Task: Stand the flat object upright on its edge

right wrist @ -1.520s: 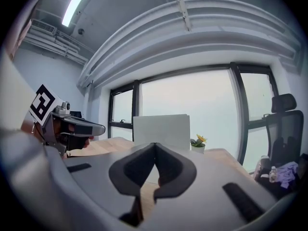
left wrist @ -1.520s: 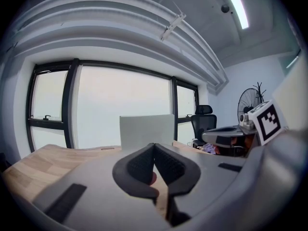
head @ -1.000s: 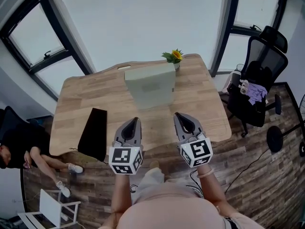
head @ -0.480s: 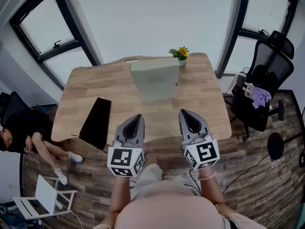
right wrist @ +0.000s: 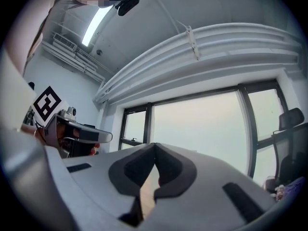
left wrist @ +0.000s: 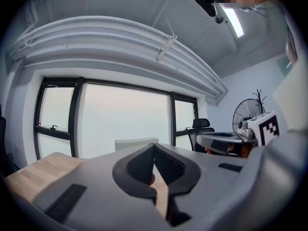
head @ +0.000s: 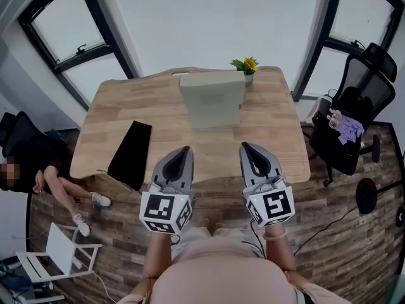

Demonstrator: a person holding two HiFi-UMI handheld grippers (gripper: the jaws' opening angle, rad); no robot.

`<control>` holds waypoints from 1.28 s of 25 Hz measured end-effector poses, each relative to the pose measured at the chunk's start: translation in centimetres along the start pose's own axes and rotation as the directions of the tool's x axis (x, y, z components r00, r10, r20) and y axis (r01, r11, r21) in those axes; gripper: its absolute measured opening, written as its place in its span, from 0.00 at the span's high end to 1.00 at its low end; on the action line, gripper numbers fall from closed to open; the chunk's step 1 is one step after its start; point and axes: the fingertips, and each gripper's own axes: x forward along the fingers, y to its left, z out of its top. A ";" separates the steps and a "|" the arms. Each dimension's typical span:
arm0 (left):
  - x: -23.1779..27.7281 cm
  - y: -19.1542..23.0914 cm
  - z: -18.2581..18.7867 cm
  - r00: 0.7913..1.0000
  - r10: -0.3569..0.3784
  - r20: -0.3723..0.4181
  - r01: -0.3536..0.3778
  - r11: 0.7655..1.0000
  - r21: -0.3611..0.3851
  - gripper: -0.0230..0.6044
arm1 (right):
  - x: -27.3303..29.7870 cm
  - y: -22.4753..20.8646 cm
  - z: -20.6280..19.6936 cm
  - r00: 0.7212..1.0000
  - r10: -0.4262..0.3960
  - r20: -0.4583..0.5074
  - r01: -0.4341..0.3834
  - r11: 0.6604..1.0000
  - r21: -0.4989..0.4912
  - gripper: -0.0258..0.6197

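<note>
A pale green flat board (head: 212,98) stands upright at the back middle of the wooden table (head: 272,144), broad face toward me. Its top edge shows above the left gripper's jaws as the board (left wrist: 136,143). A black flat object (head: 130,154) lies at the table's left front edge, partly overhanging. My left gripper (head: 184,151) and right gripper (head: 245,147) hover side by side over the table's front edge, well short of both objects. In the gripper views, the left gripper (left wrist: 154,146) and the right gripper (right wrist: 154,146) each have jaws shut with nothing between them.
A small pot with a yellow flower (head: 248,68) stands behind the board. A black office chair (head: 354,116) with purple cloth is to the table's right. A person (head: 38,170) sits on the floor at left, near a white stool (head: 57,252). A fan (left wrist: 245,114) stands far right.
The table and everything on it have slid slightly right and down in the head view. Both grippers stay shut and keep their place near the front edge.
</note>
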 end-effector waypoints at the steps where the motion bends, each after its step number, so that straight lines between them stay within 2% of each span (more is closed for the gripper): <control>1: -0.1 0.1 0.0 1.000 -0.005 0.002 0.005 1.000 -0.001 0.95 | 0.1 0.2 0.1 1.000 0.000 -0.001 0.000 1.000 -0.007 0.96; 22: -1.8 3.1 -1.1 0.995 -0.098 -0.013 0.098 0.995 -0.018 0.95 | 1.5 3.0 -0.6 0.995 -0.092 -0.035 0.091 0.996 -0.022 0.96; 32: -2.7 4.5 -1.2 0.995 -0.101 -0.009 0.101 0.994 -0.039 0.95 | 1.6 4.2 -0.4 0.993 -0.108 -0.039 0.106 0.993 -0.048 0.96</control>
